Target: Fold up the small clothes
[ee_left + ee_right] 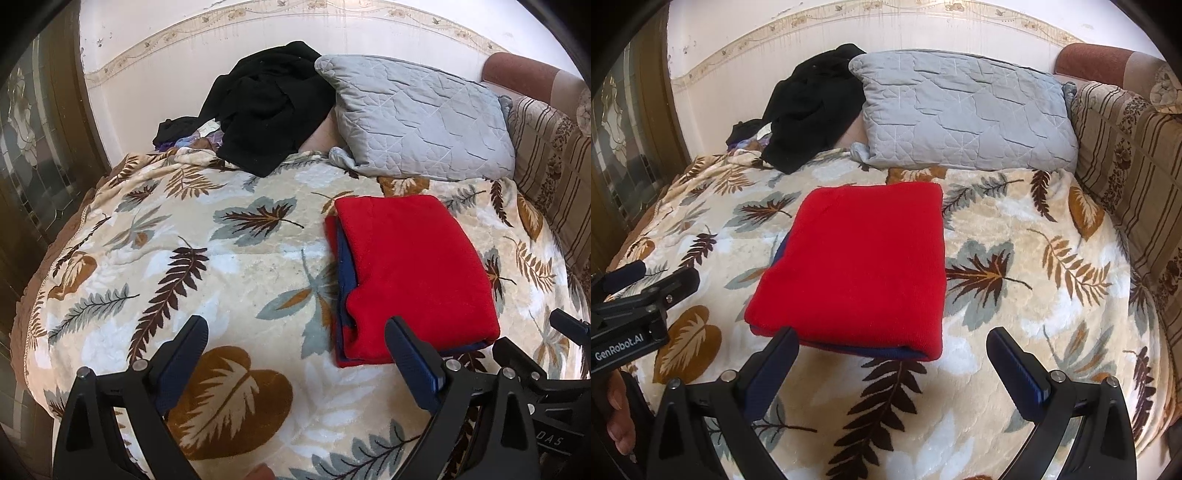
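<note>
A red garment with dark blue trim point(413, 273) lies folded into a neat rectangle on the leaf-patterned blanket point(240, 258); it also shows in the right wrist view point(860, 273). My left gripper point(295, 334) is open and empty, just near and left of the garment's front edge. My right gripper point(892, 345) is open and empty, hovering at the garment's front edge. The left gripper's body shows in the right wrist view point(639, 306), and the right gripper's body in the left wrist view point(546, 365).
A pile of black clothes point(266, 107) lies at the back left against the wall. A grey quilted pillow point(417, 118) sits at the back. A striped floral cushion point(1126, 158) lines the right side. A wooden glass door point(33, 147) stands left.
</note>
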